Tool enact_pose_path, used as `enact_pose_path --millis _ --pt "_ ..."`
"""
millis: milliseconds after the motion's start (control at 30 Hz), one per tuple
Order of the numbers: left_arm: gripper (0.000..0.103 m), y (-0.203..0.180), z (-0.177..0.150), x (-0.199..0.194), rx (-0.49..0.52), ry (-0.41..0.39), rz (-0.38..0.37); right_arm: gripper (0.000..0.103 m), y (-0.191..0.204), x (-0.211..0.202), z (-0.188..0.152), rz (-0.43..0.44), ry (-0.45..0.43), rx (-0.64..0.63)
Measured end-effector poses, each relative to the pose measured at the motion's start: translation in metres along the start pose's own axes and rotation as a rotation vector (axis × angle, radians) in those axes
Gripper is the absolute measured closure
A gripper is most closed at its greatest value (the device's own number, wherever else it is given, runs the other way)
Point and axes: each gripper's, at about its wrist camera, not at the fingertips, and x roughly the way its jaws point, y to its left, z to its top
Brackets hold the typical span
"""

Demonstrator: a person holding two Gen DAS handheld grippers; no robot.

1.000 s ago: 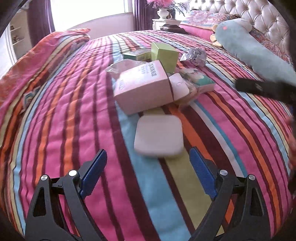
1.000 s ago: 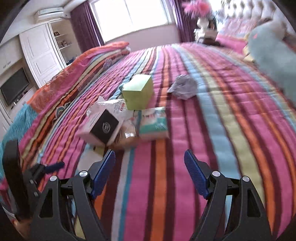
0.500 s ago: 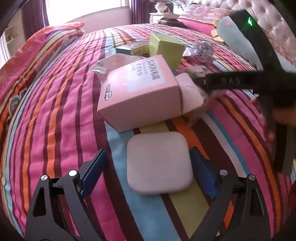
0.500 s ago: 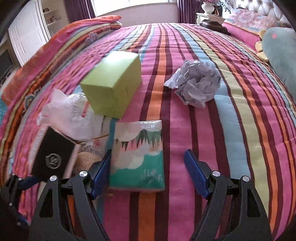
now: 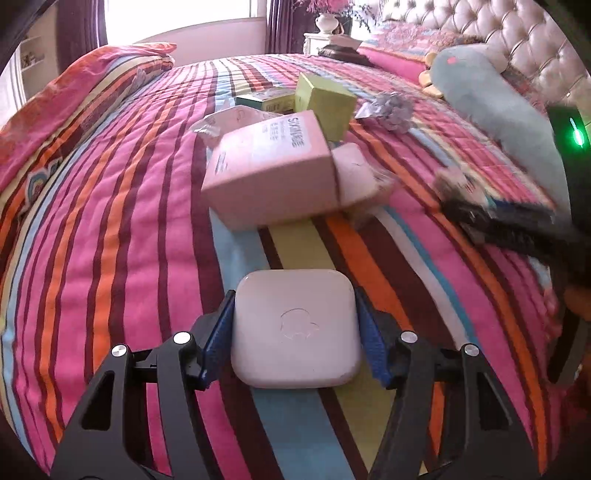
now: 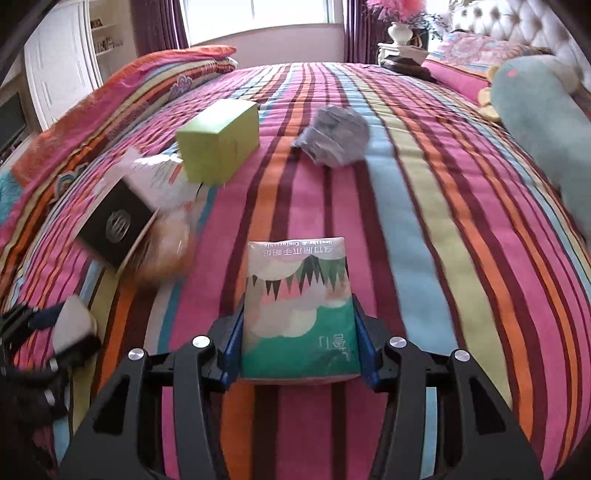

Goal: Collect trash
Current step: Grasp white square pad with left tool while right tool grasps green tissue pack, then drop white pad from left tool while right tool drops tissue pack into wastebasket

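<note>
My left gripper [image 5: 295, 332] is shut on a flat white square box [image 5: 297, 326] with an embossed logo, just above the striped bedspread. My right gripper [image 6: 297, 338] is shut on a green and white tissue pack [image 6: 299, 306]. More trash lies ahead: a pink carton [image 5: 271, 171], a lime-green box [image 5: 325, 105] [image 6: 218, 146], a crumpled grey paper ball [image 5: 393, 110] [image 6: 336, 136], a clear plastic wrapper [image 5: 229, 120] and a black-faced box [image 6: 116, 225]. The right gripper shows blurred in the left wrist view [image 5: 498, 221].
A grey-blue plush toy [image 5: 491, 107] [image 6: 546, 129] lies along the right by the tufted headboard [image 5: 480, 33]. A folded quilt [image 6: 122, 85] lies at the left. A nightstand with a vase [image 6: 402, 33] stands beyond the bed.
Both grippers moved forward and closed: the left onto the white square box, the right onto the tissue pack. The right gripper has pulled back from the pile in the left view.
</note>
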Motion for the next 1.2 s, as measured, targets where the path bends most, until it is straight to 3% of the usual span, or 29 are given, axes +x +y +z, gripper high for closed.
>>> enact_pose_path --millis 200,467,700,800,900,1000,1200 --pt "0.042 -0.007 -0.052 -0.057 -0.019 -0.058 -0.042 0.055 -0.007 -0.067 -0.065 0.118 -0.057 0.053" --pt "0.042 -0.03 -0.157 -0.146 -0.027 -0.118 -0.134 0.055 0.013 -0.166 -0.175 0.249 -0.118 0.053" --pt "0.042 -0.068 -0.268 -0.224 -0.025 -0.106 -0.218 0.055 0.041 -0.232 -0.265 0.32 -0.097 0.005" --pt "0.042 -0.087 -0.322 -0.242 0.003 -0.053 -0.229 0.055 0.054 -0.252 -0.308 0.349 -0.046 -0.013" --pt "0.042 -0.101 -0.364 -0.236 0.025 0.031 -0.215 0.055 0.064 -0.252 -0.351 0.341 0.038 -0.032" --pt "0.042 -0.108 -0.402 -0.208 0.013 0.14 -0.208 0.055 0.066 -0.22 -0.394 0.328 0.182 0.012" --pt "0.042 -0.113 -0.446 -0.138 0.018 0.315 -0.147 0.055 0.074 -0.162 -0.432 0.28 0.344 0.017"
